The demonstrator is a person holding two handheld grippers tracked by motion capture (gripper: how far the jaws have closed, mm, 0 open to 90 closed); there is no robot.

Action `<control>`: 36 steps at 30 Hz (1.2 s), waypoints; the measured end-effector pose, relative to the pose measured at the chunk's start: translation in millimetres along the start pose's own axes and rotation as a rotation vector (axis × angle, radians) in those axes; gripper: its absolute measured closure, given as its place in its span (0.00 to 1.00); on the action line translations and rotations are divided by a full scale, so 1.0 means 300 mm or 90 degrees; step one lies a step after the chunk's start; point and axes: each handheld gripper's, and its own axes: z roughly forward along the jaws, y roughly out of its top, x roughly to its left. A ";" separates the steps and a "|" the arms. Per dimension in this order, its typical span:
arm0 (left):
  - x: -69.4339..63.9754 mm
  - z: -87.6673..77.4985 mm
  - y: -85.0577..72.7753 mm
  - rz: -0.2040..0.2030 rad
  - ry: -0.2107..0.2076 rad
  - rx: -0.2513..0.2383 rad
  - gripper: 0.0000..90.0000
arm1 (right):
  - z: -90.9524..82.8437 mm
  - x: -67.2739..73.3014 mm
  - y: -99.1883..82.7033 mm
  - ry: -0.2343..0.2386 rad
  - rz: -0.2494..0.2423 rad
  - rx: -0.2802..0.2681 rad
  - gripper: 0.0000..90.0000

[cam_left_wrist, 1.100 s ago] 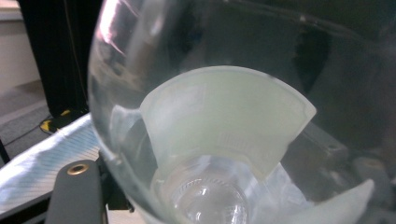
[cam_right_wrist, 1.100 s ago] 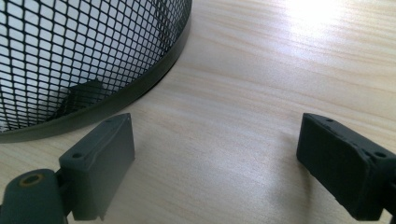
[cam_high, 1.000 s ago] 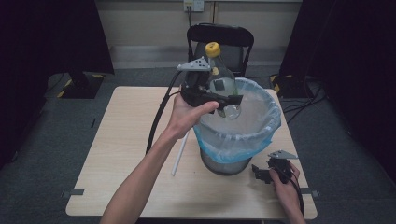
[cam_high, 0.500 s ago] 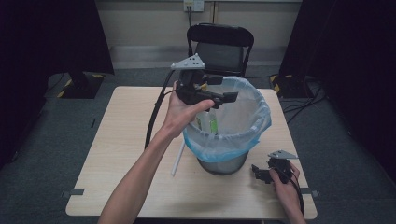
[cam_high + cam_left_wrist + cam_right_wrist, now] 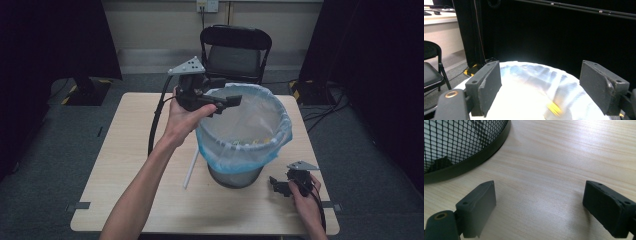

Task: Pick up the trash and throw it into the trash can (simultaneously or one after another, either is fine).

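my left gripper (image 5: 226, 102) hangs over the lined bin (image 5: 243, 131) on the counter (image 5: 130, 150), jaws just opened, nothing between them. right gripper (image 5: 276, 184) apart too. i'd lift clear without snagging the liner.

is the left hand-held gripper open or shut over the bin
Open. The left hand-held gripper has just been opening; its jaws stand wide apart with nothing between them, above the bin's bag liner.

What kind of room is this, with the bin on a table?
Probably a recording studio or lab corner, not a home. Black curtains hang on both sides, a lone folding chair faces a bare wooden table, and cables trail over the grey carpet. The mesh bin looks like a prop.
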 end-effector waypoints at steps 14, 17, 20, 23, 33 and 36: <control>0.075 -0.135 -0.046 -0.010 0.052 -0.017 0.23 | 0.000 0.000 0.000 0.000 -0.001 0.000 0.12; 0.091 -0.169 -0.060 -0.024 0.062 -0.027 0.26 | 0.000 0.000 0.000 0.000 -0.001 0.000 0.12; 0.098 -0.186 -0.070 -0.025 0.062 -0.028 0.30 | 0.000 0.000 0.000 0.000 -0.001 0.000 0.12; 0.116 -0.228 -0.094 -0.029 0.079 -0.042 0.30 | 0.000 0.000 0.000 0.000 -0.001 0.000 0.12; 0.160 -0.313 -0.165 -0.044 0.110 -0.032 0.30 | 0.000 0.000 0.000 0.000 -0.001 0.000 0.12; 0.163 -0.321 -0.185 -0.056 0.108 -0.040 0.31 | 0.000 0.000 0.000 0.000 -0.001 0.000 0.12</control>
